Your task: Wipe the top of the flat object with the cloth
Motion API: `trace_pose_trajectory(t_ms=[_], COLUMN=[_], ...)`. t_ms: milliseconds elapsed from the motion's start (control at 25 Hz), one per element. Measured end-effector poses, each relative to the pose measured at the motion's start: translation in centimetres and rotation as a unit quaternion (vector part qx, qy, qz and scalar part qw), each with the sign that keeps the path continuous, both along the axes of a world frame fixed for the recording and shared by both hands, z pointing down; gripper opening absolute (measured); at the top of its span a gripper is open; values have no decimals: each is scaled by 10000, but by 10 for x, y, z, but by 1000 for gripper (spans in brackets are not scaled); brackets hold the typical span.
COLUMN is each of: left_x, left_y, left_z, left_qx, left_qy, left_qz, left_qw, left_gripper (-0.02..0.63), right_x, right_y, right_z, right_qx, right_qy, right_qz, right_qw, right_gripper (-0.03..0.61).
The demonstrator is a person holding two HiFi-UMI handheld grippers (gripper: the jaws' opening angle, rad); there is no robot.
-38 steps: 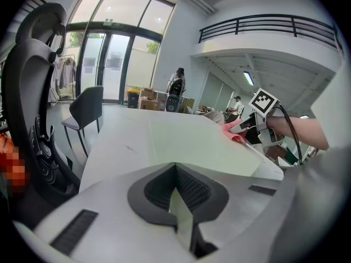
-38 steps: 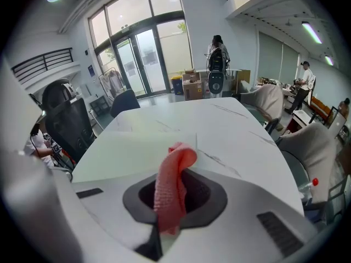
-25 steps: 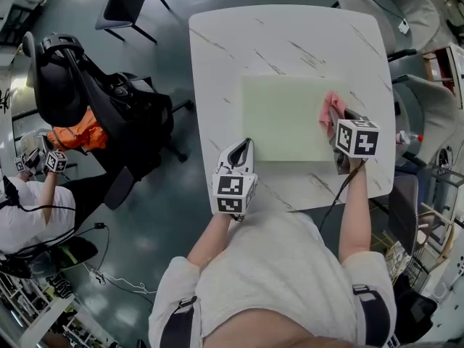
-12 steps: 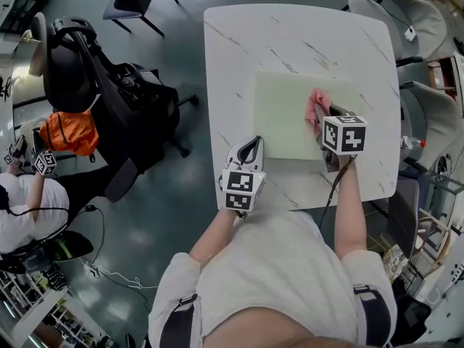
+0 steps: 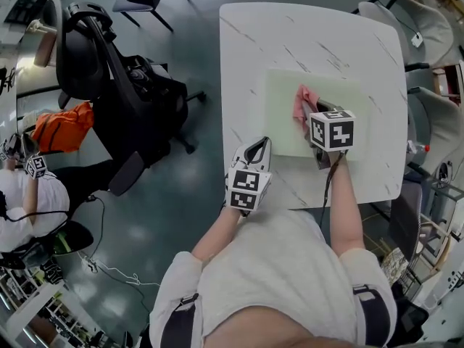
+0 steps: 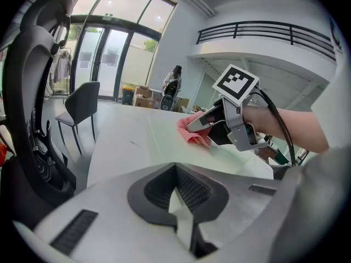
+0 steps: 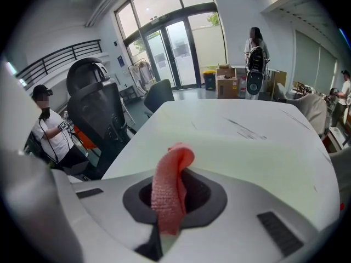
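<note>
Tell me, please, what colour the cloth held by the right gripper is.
The cloth is salmon pink; the right gripper view shows it best.

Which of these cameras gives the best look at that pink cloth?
The right gripper view: the pink cloth fills the middle, clamped in the right gripper. The head view shows a small pink patch on the green mat; the left gripper view shows it sideways, farther off.
</note>
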State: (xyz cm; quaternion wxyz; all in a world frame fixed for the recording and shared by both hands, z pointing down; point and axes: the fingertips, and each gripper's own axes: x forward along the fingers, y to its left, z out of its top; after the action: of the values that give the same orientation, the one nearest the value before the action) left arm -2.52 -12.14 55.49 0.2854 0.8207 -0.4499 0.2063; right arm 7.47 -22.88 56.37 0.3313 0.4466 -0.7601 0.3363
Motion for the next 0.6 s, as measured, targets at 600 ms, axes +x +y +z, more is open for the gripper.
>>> trace_pose_trajectory(t_ms=[600], left_x=[-2], left_y=[0], left_z=[1], left_qx=[25], left_qy=[231], left_qz=[96], left_qw=[9997], left_gripper=[12], right_x=[-85], right_y=[3], right_z=[-2], right_qx=[37], right_qy=[-234], right_qz=[-463], right_qw=[9986], right_gripper=[31])
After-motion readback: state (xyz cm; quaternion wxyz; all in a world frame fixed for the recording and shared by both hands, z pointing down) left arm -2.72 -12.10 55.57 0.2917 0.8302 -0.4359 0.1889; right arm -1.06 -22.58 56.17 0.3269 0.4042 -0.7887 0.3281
